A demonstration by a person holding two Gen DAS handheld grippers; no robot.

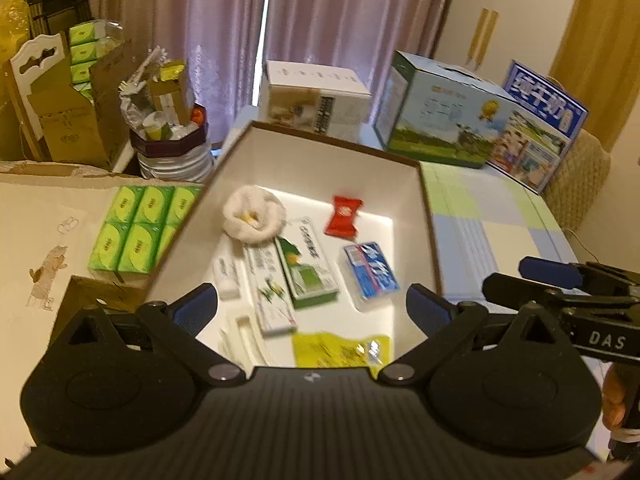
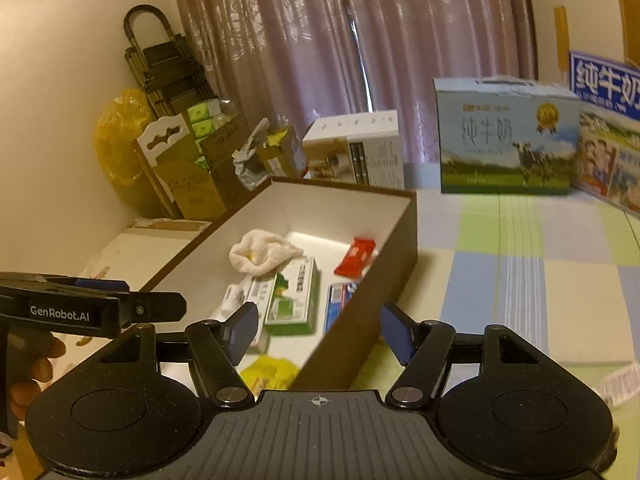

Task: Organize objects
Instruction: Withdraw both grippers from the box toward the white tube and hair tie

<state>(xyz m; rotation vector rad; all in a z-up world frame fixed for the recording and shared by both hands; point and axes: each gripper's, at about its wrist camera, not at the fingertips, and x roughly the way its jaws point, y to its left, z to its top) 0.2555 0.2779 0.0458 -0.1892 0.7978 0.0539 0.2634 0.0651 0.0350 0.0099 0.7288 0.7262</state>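
Left wrist view showed me my left tongs point(image 1: 312, 304) spread wide with nothing between them, hanging over the near end of the brown box point(image 1: 430, 216). Inside it lay what I took for the sorted things: a white cloth point(image 1: 254, 216) toward the far end, a red packet point(image 1: 343, 216) to its right, a green carton point(image 1: 306, 268) in the middle, a blue packet point(image 1: 370, 274) by the right wall and a yellow packet point(image 1: 340, 350) nearest me. They sat loosely apart, which I judged meant they had been dropped in one at a time rather than stacked.

My right tongs point(image 2: 318, 334) were likewise released and empty, poised over the box's near right corner, its wall passing right between the fingers. The checked worktop point(image 2: 520, 272) to the right looked bare of loose items, so I judged the job nearly done.

Around the box stood two milk cartons point(image 2: 506, 136) at the back, a white carton point(image 2: 356, 152) and green tissue packs point(image 1: 140, 228) on the left; that right wall was the only thing in my way.
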